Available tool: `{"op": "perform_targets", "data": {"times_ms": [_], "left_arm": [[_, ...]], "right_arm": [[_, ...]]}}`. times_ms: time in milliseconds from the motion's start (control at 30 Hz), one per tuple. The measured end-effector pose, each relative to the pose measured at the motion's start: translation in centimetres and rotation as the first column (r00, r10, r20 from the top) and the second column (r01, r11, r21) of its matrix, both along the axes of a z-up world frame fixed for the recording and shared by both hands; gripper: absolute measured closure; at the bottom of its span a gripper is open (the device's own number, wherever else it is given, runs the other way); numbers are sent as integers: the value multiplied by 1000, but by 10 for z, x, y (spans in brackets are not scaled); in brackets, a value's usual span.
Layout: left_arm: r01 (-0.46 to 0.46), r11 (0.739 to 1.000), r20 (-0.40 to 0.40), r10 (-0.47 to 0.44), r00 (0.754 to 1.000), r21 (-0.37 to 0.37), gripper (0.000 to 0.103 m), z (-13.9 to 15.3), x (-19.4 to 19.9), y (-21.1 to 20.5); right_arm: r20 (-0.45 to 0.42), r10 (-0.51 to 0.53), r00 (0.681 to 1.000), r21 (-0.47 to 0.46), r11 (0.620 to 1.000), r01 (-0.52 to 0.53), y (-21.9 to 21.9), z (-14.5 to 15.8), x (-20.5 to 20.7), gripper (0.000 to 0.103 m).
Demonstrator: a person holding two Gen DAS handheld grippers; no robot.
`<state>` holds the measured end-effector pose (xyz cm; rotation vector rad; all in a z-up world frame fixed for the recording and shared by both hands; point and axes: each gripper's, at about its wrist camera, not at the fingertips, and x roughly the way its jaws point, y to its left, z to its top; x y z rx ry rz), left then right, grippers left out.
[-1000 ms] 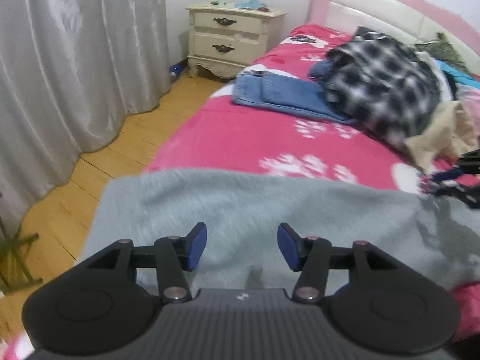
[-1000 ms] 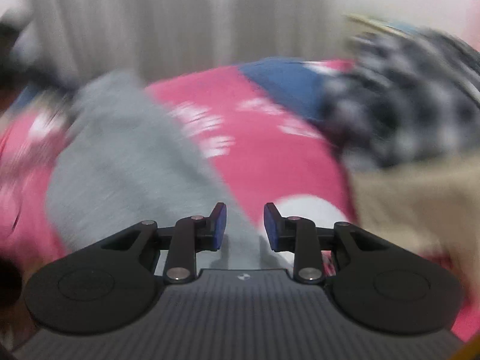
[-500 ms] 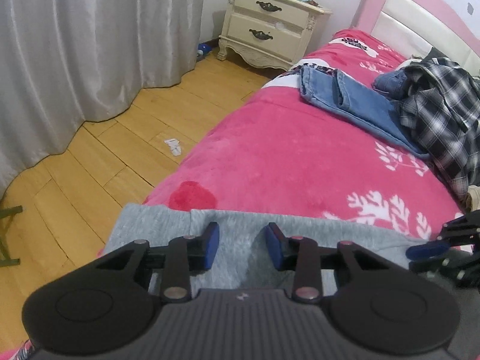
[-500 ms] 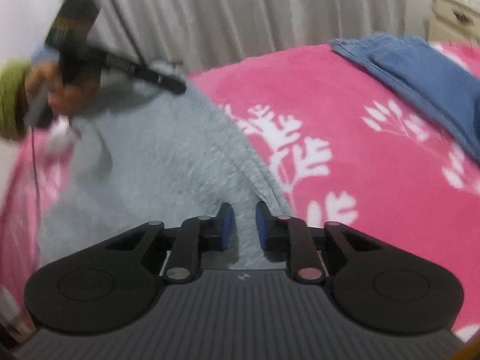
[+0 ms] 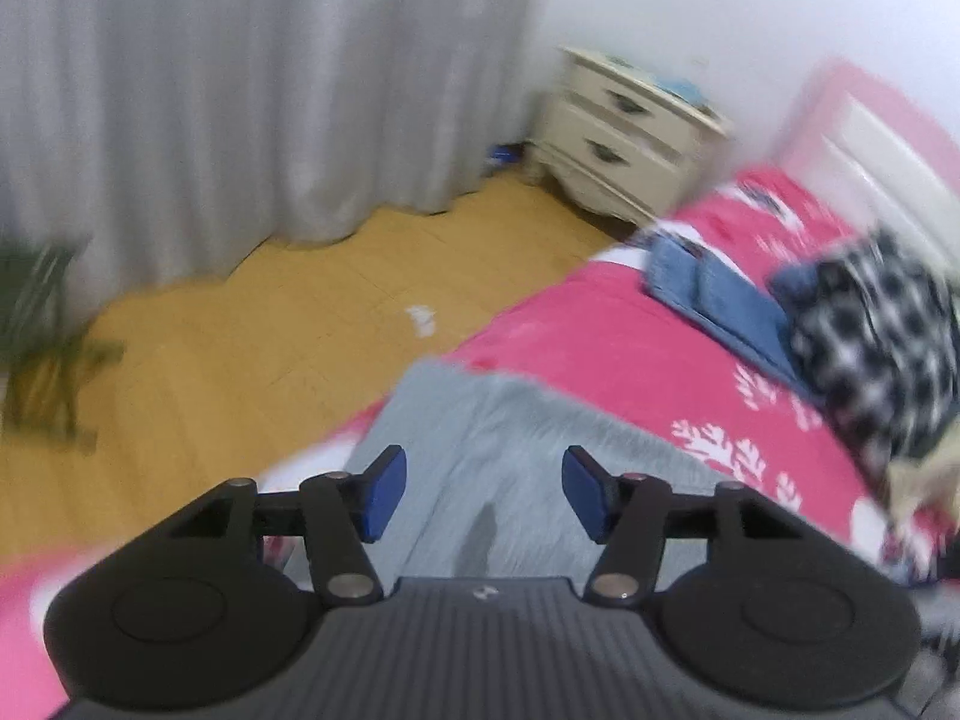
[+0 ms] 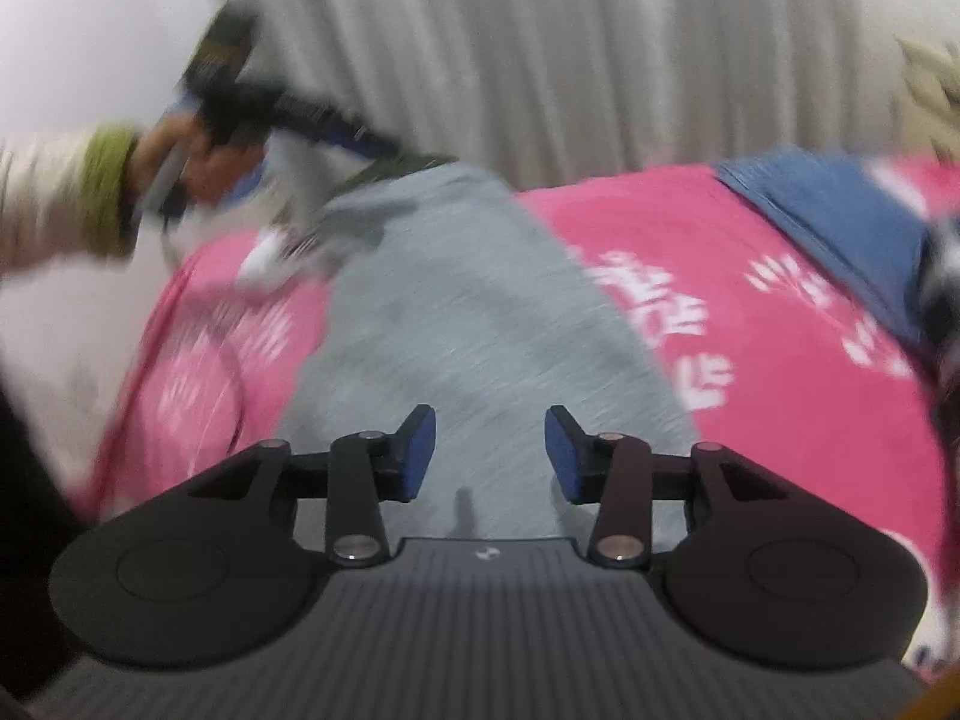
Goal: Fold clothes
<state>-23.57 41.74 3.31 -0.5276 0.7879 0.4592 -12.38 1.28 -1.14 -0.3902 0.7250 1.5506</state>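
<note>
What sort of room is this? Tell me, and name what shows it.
Most likely a bedroom in a home: a bed with a pink blanket, a cream nightstand beside it, long grey curtains, and clothes such as jeans lying on the bed.

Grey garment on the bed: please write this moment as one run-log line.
step: fold clothes | grey garment: flat on pink bed | left gripper: open, empty | right gripper: open, empty | views: blurred
</note>
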Motion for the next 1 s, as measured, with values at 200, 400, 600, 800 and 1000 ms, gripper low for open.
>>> {"op": "perform_targets", "data": {"times_ms": [200, 400, 600, 800, 1000], "left_arm": [[-168, 926, 17, 184, 983, -338, 43, -52, -60, -3], [-293, 871, 17, 326, 945, -393, 46, -81, -43, 12], [-360, 860, -97, 349, 932, -362, 47, -84, -11, 24], [-378, 861, -202, 325, 924, -342, 53, -79, 9, 39], [-377, 864, -284, 289, 914, -334, 54, -81, 25, 52]], "right_arm": [[157, 161, 974, -31, 987, -158, -13, 4, -83, 63], [306, 321, 897, -77, 947, -312, 1, -13, -131, 55], [414, 344, 843, -98, 937, -335, 26, -30, -144, 55], [471, 388, 792, -171, 921, -350, 51, -47, -153, 96], [323, 506, 800, -229, 862, -452, 41, -28, -134, 102]]}}
